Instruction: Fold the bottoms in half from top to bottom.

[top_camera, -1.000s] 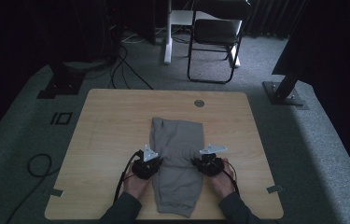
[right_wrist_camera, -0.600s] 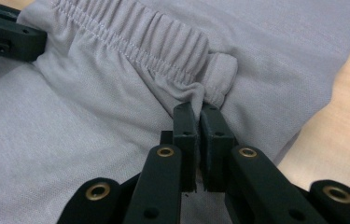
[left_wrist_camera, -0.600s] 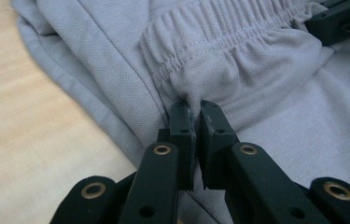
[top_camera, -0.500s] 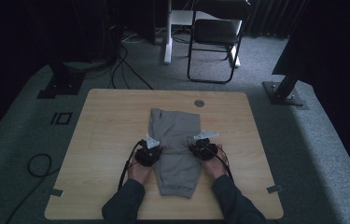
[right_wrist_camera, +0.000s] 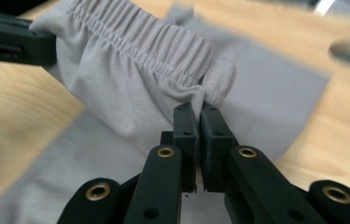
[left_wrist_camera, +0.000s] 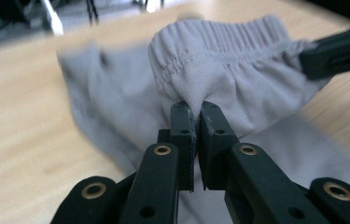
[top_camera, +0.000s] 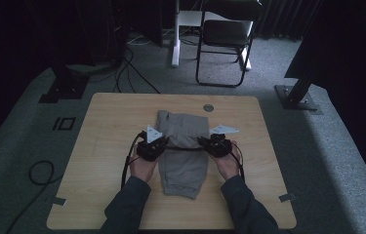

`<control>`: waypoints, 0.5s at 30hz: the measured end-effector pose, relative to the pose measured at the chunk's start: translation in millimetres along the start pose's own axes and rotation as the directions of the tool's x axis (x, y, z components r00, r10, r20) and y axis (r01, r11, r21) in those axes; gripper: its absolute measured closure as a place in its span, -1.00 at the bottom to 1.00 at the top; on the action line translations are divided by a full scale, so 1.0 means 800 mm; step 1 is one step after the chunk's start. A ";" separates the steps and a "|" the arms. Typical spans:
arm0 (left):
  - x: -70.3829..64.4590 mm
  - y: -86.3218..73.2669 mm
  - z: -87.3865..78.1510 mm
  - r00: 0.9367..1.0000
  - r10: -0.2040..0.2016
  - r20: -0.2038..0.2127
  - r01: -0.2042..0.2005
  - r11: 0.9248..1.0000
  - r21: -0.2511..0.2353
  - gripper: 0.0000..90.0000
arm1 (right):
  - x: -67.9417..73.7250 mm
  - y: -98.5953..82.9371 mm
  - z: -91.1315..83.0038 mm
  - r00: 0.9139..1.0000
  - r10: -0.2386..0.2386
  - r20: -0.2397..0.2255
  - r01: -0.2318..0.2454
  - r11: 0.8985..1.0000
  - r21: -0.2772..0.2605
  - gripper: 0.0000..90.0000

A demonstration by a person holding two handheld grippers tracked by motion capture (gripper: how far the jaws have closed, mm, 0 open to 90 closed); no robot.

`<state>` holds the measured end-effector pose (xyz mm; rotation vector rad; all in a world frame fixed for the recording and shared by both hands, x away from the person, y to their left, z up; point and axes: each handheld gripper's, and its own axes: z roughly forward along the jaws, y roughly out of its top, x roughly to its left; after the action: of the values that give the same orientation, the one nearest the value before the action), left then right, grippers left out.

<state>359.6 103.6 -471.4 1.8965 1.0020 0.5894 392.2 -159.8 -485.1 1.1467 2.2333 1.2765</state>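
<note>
Grey pants [top_camera: 183,127] lie lengthwise on the middle of the wooden table [top_camera: 107,122]. Their elastic waistband [left_wrist_camera: 219,37] is lifted off the wood and stretched between my two grippers above the rest of the cloth. My left gripper [left_wrist_camera: 196,109] is shut on one end of the waistband, at the pants' left edge [top_camera: 163,146]. My right gripper [right_wrist_camera: 198,112] is shut on the other end of the waistband [right_wrist_camera: 140,46], at the pants' right edge [top_camera: 204,144]. The person's hands hold both grippers from the near side. The cloth beneath the lifted band is blurred.
A round grommet [top_camera: 208,107] sits in the table's far edge, just beyond the pants. Behind the table a dark chair [top_camera: 224,34] stands, with stand bases at left [top_camera: 61,90] and right [top_camera: 297,97]. Cables [top_camera: 39,170] lie on the floor at left.
Both grippers have moved away from the person, carrying the waistband over the pants towards the table's far side. The visible pants look shorter.
</note>
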 end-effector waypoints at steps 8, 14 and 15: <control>-0.025 -0.043 -0.028 0.997 0.026 0.066 -0.028 0.999 0.030 0.90 | 0.028 -0.032 -0.044 0.996 -0.089 -0.022 0.089 0.996 -0.005 0.92; -0.032 -0.099 -0.011 0.993 -0.048 0.107 0.031 0.988 0.150 0.81 | 0.038 -0.094 -0.026 0.995 -0.061 -0.077 0.069 0.991 0.118 0.87; -0.031 -0.105 -0.011 0.991 -0.061 0.116 0.042 0.986 0.159 0.78 | 0.039 -0.099 -0.024 0.994 -0.058 -0.090 0.070 0.988 0.137 0.82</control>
<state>305.2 111.0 -540.0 2.0114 1.0412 0.3701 322.5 -168.3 -537.1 1.0765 2.4356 1.1808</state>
